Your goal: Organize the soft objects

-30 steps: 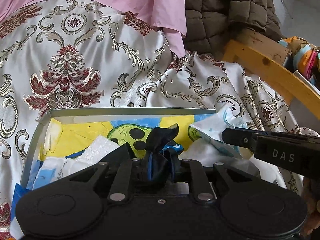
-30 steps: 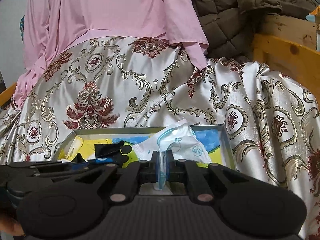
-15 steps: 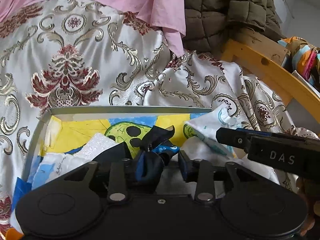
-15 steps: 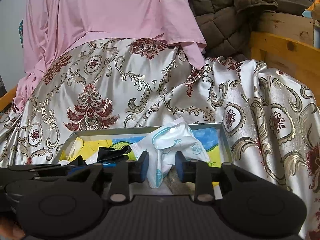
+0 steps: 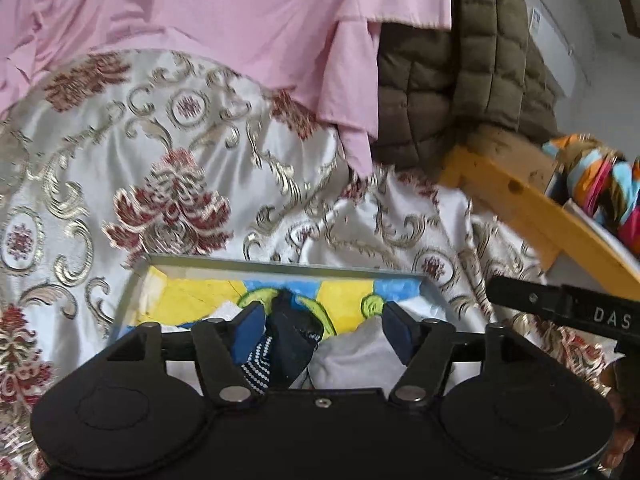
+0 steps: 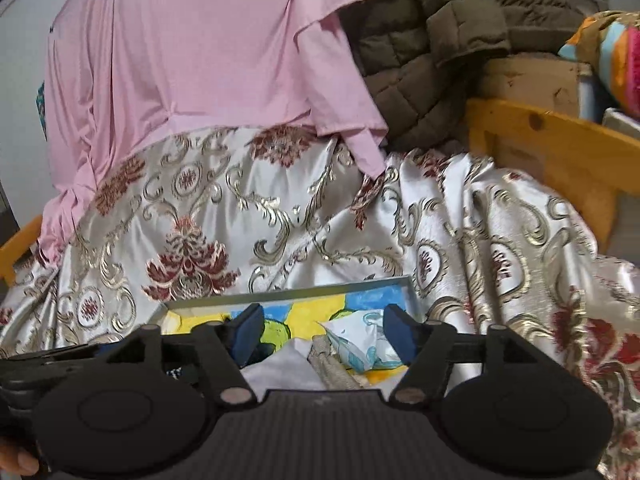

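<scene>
Left wrist view: the left gripper hangs over a shallow box with a yellow, blue and green lining, which rests on a silver brocade cloth. Its jaws are opening, and the blue pads stand clear of a dark navy sock that lies between them in the box, nearer the nine o'clock pad; nothing is clamped. A grey-white cloth lies at about four o'clock from the sock, also in the box. The right gripper reaches in from three o'clock, only one black finger of it showing there.

Right wrist view: the right gripper's jaws are opening too, spread wide and pressing on nothing. Between the pads, toward three o'clock, a white packet with blue print lies loose in the box, beside a beige woven piece and a pale cloth at six o'clock. The left gripper shows as a dark shape at nine o'clock.

A pink garment drapes over the brocade at twelve o'clock, a brown quilted jacket at one o'clock, and a wooden frame at two o'clock.
</scene>
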Demonstrator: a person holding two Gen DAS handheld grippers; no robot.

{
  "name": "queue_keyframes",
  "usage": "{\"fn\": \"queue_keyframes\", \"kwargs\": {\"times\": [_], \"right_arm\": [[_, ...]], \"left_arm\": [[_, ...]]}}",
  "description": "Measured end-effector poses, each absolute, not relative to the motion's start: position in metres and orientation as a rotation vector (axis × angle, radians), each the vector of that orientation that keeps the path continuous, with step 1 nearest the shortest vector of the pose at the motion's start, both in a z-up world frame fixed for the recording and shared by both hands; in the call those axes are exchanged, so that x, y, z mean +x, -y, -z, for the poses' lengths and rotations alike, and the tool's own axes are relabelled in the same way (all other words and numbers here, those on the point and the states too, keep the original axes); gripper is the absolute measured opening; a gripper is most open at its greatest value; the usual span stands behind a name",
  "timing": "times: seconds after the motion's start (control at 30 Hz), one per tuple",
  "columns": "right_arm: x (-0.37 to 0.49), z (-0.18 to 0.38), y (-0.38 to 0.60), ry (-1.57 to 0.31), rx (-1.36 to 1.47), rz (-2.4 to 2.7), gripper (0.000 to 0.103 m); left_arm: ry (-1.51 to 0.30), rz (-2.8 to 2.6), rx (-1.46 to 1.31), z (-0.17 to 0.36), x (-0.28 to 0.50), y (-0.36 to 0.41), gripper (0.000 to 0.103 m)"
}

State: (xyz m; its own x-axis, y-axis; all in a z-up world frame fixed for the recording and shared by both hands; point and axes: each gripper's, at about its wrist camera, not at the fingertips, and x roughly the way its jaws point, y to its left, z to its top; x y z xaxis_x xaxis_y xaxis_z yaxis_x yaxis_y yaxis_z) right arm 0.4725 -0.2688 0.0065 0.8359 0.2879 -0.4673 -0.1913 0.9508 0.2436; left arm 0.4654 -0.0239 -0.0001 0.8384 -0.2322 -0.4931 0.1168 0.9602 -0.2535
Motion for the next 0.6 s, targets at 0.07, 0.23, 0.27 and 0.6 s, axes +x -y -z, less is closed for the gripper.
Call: {"fn": "queue_keyframes", "kwargs": {"times": [0.07,0.23,0.27,0.6], "right_arm": [[0.462,-0.013,0.273,-0.509,0.195,-0.251,0.078],[0.435,-0.03,0.279,-0.477,0.18,-0.26,0.085],[0.43,-0.034,0.279,-0.47,0.176,-0.264,0.085],[0.36,-0.066,0.281,-0.403,0.104,-0.313,0.092]], "left_arm": [[-0.52,0.178,-0.222,-0.008,0.455,0.023,0.071],[-0.464,0.166,-0.217,-0.028,0.424,0.024,0.078],[-0.453,0.165,-0.216,-0.032,0.417,0.024,0.08],[-0.402,0.148,-0.253,-0.063,0.345,0.023,0.095]]}}
